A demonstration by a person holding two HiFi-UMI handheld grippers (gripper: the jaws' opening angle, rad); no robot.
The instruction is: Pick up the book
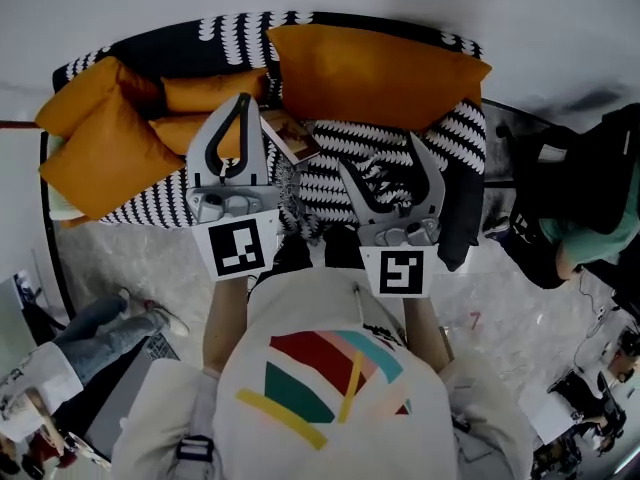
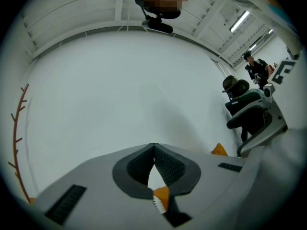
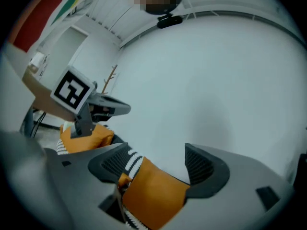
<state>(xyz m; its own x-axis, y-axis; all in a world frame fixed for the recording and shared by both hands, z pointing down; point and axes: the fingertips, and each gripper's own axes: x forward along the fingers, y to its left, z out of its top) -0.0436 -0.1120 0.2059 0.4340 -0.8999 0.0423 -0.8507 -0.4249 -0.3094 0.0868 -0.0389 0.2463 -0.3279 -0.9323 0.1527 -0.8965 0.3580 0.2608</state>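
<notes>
- Left gripper (image 2: 154, 146) jaws pressed together, nothing between them.
- Right gripper (image 3: 157, 151) jaws wide apart, gripping nothing; orange cushion (image 3: 153, 190) shows beyond them.
- Book (image 1: 290, 135) lies on black-and-white sofa (image 1: 350, 143), just beside the left gripper.

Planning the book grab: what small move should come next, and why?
Probably bring the right gripper over to the book: its jaws stand open, the left gripper is shut, and the book lies untouched on the sofa between them.
</notes>
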